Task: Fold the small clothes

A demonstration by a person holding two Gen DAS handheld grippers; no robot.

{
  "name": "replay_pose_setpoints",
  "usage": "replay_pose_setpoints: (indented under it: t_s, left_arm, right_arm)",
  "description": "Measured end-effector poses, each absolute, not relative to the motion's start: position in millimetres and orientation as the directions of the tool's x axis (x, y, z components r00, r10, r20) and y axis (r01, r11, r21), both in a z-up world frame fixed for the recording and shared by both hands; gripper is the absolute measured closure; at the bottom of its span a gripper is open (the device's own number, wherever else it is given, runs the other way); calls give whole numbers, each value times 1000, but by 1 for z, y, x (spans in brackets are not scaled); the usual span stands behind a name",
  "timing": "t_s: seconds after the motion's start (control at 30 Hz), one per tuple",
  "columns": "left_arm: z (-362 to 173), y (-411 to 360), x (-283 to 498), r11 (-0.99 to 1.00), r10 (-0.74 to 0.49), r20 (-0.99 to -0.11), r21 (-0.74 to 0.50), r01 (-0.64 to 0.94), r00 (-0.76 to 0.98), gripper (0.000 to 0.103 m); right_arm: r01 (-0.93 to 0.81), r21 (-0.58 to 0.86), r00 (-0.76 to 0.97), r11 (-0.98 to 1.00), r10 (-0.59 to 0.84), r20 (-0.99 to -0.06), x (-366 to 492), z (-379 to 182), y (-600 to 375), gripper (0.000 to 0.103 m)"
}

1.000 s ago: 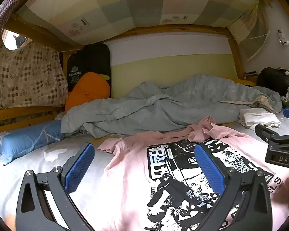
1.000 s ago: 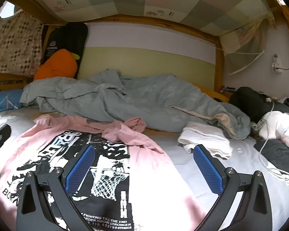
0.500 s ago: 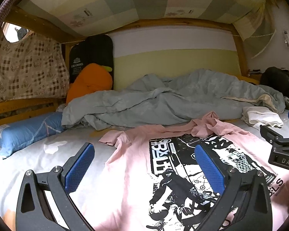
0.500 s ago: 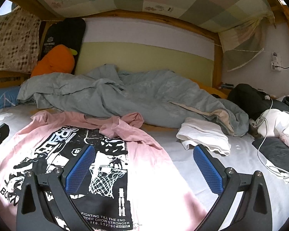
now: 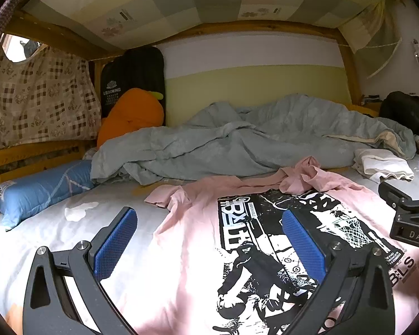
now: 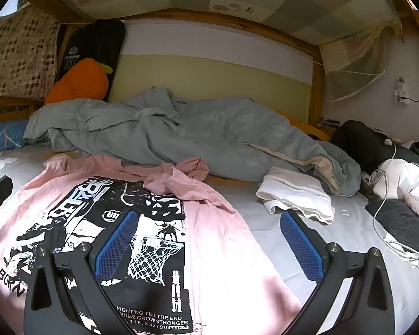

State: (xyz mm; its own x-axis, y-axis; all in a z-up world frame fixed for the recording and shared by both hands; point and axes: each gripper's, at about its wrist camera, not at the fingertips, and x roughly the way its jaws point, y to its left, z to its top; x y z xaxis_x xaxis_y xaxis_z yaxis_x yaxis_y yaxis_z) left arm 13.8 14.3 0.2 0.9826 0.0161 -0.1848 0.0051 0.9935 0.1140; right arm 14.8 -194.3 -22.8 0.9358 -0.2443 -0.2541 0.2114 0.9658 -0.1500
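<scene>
Pink T-shirt [image 5: 187, 268], black-and-white print, spread flat on bed [image 5: 28, 240], frame centre and bottom; left gripper [image 5: 209, 247] and right gripper [image 6: 208, 245] above it, jaws wide open, empty; grey duvet [image 5: 237, 145] behind

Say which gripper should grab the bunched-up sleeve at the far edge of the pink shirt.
Right, probably. The bunched sleeve lies just ahead of the right gripper, a little to its left, and both its jaws are open. From the left gripper it sits farther off to the right, across the pink shirt.
</scene>
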Motion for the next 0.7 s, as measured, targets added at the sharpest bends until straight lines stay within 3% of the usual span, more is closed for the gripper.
replay_pose_setpoints:
  t_s: [0.7]
  left_arm:
    - [0,16,14,994,17,-187,113,5,982,0]
  right_arm:
    - [227,-169,928,959,-266,-260,17,-24,-192,0]
